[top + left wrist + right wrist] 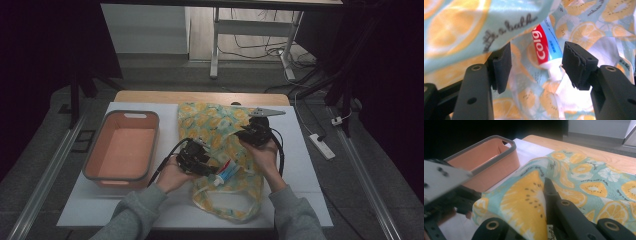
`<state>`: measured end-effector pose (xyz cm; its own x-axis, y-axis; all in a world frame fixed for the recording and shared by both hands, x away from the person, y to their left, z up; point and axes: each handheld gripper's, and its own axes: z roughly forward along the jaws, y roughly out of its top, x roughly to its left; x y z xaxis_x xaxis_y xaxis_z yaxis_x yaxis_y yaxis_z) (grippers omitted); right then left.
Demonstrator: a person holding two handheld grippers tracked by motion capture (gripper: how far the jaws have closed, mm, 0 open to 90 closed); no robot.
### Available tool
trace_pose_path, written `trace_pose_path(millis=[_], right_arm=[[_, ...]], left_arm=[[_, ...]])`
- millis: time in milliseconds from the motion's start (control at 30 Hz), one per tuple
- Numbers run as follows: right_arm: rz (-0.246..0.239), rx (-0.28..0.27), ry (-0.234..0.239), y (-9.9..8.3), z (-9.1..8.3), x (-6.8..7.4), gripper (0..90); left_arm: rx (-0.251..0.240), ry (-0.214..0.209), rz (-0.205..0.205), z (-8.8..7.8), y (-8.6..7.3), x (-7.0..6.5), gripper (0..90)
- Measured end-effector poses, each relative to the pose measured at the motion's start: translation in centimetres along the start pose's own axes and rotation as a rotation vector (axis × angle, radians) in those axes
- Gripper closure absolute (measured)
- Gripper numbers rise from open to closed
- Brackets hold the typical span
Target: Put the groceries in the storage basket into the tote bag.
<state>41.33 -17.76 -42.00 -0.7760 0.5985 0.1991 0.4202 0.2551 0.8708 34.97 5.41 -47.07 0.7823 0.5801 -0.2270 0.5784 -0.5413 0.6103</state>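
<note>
The left hand-held gripper (536, 66) stood open, its jaws apart around the red, white and blue toothpaste tube (543, 47) lying half inside the lemon-print cloth bag (210, 125). Beyond, the right hand-held gripper (544, 220) pinched the bag's edge up. Packing seemed underway; next, probably nudge the tube deeper.

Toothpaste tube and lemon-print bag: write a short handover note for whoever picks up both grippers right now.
Left gripper: open, jaws apart on either side of the toothpaste tube, pads not pressing on it.
Right gripper: shut on the lemon-print bag, holding a fold of fabric lifted.
Things: the tube's far end lies under the raised fabric, its cap end pointing out toward the person. The orange bin sits at the left of the white mat, nothing visible in it.
Done: bag mouth held open, tube partly in.
Left: probably push the tube fully inside, then let go of the fabric.
</note>
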Motion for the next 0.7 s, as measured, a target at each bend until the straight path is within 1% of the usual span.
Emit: trace_pose_path(millis=[167, 367, 500, 533, 600, 700], right_arm=[[-0.012, 0.021, 0.0, -0.2, -0.1, 0.1, 88.9], [-0.027, 0.042, 0.002, -0.6, -0.2, 0.2, 88.9], [-0.043, 0.059, -0.004, -1.0, -0.2, 0.4, 88.9], [-0.048, 0.064, -0.006, -1.1, -0.3, 0.4, 88.9], [-0.05, 0.068, -0.006, -1.2, -0.4, 0.4, 88.9], [-0.049, 0.075, -0.007, -1.5, -0.6, 0.3, 88.9]], left_arm=[[-0.007, 0.005, 0.006, -1.5, -1.2, 0.1, 40.3], [-0.009, 0.003, -0.002, -3.2, -2.9, 0.7, 39.8], [-0.009, 0.009, 0.006, -4.3, -3.7, 0.9, 39.7], [-0.009, 0.009, 0.014, -4.6, -3.9, 0.9, 39.3], [-0.015, 0.006, 0.015, -5.2, -4.3, 0.9, 39.2], [-0.02, 0.02, 0.024, -6.0, -4.8, 0.9, 39.3]])
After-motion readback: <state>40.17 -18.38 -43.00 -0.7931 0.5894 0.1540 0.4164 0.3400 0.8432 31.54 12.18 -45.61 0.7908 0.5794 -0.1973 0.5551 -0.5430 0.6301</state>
